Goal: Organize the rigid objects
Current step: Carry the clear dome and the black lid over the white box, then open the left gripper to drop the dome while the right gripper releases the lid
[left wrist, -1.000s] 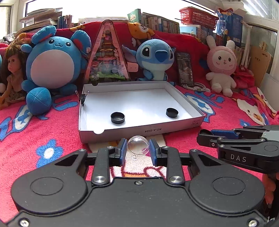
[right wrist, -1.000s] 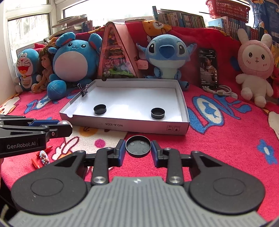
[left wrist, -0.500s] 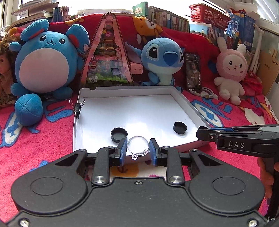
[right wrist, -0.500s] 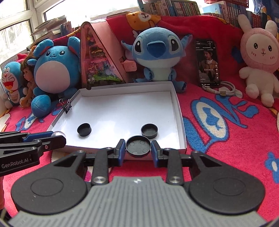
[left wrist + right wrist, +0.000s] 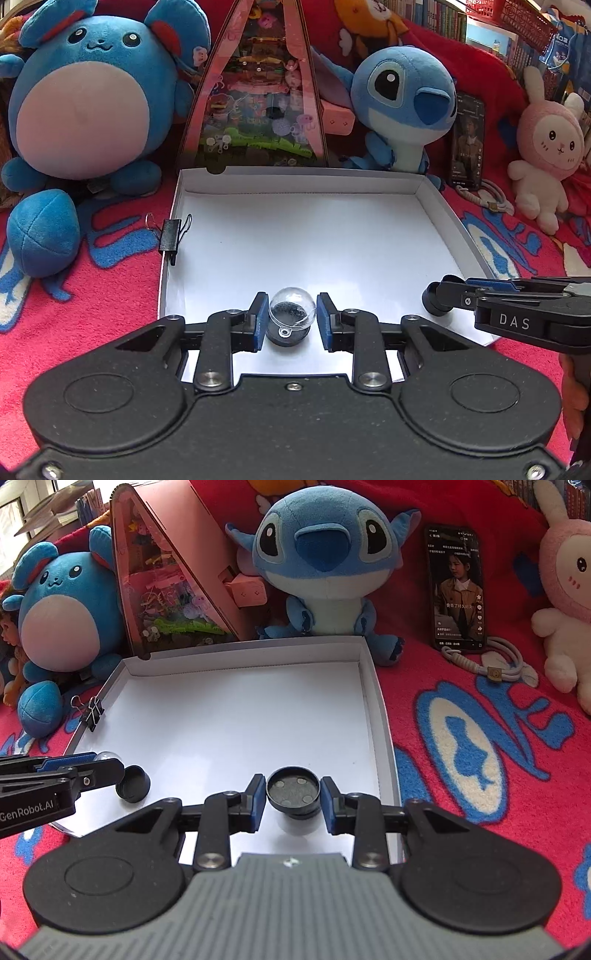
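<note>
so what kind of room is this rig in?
Probably a home bedroom or a child's room, not a lab. The white box lid sits on a red cartoon-print blanket, plush toys like the blue alien plush line the back, and bookshelves stand behind.

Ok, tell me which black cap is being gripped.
The black cap clamped in the right gripper, hollow side up, over the white box. The other cap lies loose on the box floor, further left.
</note>
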